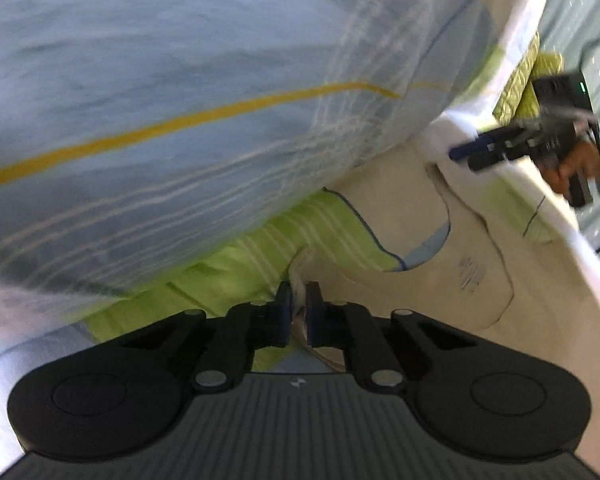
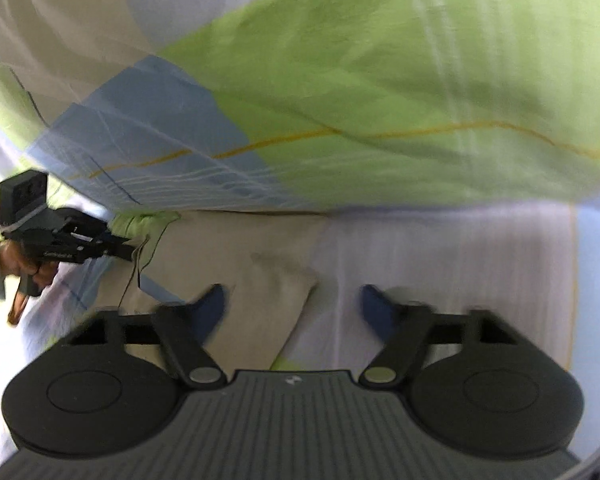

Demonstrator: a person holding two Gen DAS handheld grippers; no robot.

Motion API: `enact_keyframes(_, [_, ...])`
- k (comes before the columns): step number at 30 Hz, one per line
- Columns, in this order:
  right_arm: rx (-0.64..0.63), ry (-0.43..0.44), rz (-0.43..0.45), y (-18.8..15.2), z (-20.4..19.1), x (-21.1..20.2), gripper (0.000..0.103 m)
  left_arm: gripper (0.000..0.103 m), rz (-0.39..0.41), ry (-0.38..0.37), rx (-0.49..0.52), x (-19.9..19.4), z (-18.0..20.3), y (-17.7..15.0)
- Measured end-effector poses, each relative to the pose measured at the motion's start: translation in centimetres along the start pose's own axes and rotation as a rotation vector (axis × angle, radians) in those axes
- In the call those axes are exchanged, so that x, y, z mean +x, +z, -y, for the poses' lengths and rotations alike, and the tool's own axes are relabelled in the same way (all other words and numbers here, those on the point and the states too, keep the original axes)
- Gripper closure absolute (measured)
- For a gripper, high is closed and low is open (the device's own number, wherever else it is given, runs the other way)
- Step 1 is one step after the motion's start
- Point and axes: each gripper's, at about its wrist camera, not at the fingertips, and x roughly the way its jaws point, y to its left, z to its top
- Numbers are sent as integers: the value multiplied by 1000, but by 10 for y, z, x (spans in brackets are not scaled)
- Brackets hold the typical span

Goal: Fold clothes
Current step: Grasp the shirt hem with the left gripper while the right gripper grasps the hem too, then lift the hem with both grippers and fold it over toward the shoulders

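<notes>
A beige garment [image 1: 400,216] lies flat on a bed sheet of blue, green and white patches. In the left wrist view my left gripper [image 1: 299,295] is shut, with a beige corner of the garment pinched between its blue pads. The right wrist view shows that same gripper [image 2: 126,251] at the garment's far left edge. My right gripper [image 2: 293,299] stands open over another corner of the beige garment [image 2: 278,280]; the cloth lies between the fingers, which do not press on it. It also shows, blurred, in the left wrist view as the right gripper [image 1: 464,156].
The patchwork sheet [image 1: 140,80] bulges up behind the garment, with a thin yellow line across it. A green quilted item [image 1: 516,92] lies at the bed's far edge. A hand [image 2: 24,266] holds the left gripper. A thin dark thread [image 2: 140,258] trails over the garment.
</notes>
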Motion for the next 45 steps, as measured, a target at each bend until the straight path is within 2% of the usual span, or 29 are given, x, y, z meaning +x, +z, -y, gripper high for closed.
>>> enact_keyframes(4, [-46, 58, -72, 9, 8, 12, 44, 95, -13, 22, 44, 3, 6, -1])
enact_keyframes(5, [-54, 73, -88, 10, 10, 15, 50, 95, -18, 36, 67, 4, 9, -1])
enact_keyframes(6, [-82, 83, -98, 12, 10, 19, 83, 95, -23, 50, 91, 6, 13, -1])
enact_keyframes(7, [-102, 78, -123, 14, 10, 23, 99, 95, -28, 64, 109, 6, 18, -1])
enact_keyframes(11, [-138, 77, -105, 14, -1, 22, 99, 100, -28, 137, 199, -6, 44, -3])
enact_keyframes(13, [-157, 61, -47, 10, -11, 5, 99, 101, -17, 170, 233, -16, 54, -2])
enact_keyframes(14, [-178, 46, -18, 8, -18, -5, 99, 101, -8, 177, 235, -15, 45, 5])
enact_keyframes(17, [-239, 21, 62, 3, -41, -38, 99, 101, 53, 191, 239, -49, 70, -3])
enact_keyframes(19, [-306, 14, 137, -10, -71, -77, 99, 101, 98, 207, 254, -86, 105, -18])
enact_keyframes(23, [-396, 3, 192, -46, -115, -134, 99, 101, 131, 227, 297, -135, 185, -59])
enact_keyframes(24, [-434, -3, 197, -69, -133, -157, 99, 101, 131, 236, 315, -141, 206, -70])
enact_keyframes(26, [-464, -10, 203, -98, -150, -177, 99, 101, 126, 267, 357, -151, 267, -113])
enact_keyframes(29, [-554, -47, 184, -167, -181, -208, 99, 100, 121, 298, 364, -153, 315, -153])
enact_keyframes(31, [-561, -59, 160, -225, -194, -222, 99, 100, 101, 343, 381, -141, 357, -198])
enact_keyframes(32, [-563, -64, 150, -238, -197, -221, 99, 99, 98, 351, 387, -142, 365, -204])
enact_keyframes(34, [-590, -97, 104, -292, -206, -219, 99, 89, 83, 390, 412, -129, 395, -239])
enact_keyframes(35, [-597, -101, 85, -303, -206, -219, 99, 87, 68, 416, 445, -125, 403, -250])
enact_keyframes(36, [-636, -138, 43, -322, -210, -214, 97, 78, 54, 442, 477, -121, 411, -262])
enact_keyframes(37, [-676, -174, 1, -340, -214, -208, 87, 75, 16, 481, 553, -115, 423, -278])
enact_keyframes(38, [-765, -243, -30, -362, -222, -204, 83, 75, 7, 505, 600, -114, 429, -287])
enact_keyframes(39, [-871, -320, -15, -381, -232, -203, 82, 75, -3, 529, 646, -114, 435, -296])
enact_keyframes(40, [-897, -337, -7, -384, -237, -202, 74, 68, 2, 588, 716, -109, 446, -303])
enact_keyframes(41, [-955, -404, 7, -392, -244, -203, 68, 64, 3, 601, 728, -105, 449, -305])
enact_keyframes(42, [-1013, -470, 21, -400, -252, -204, 60, 59, 14, 647, 765, -101, 454, -305])
enact_keyframes(45, [-1121, -546, 43, -406, -263, -200, 60, 55, 34, 733, 817, -88, 456, -299])
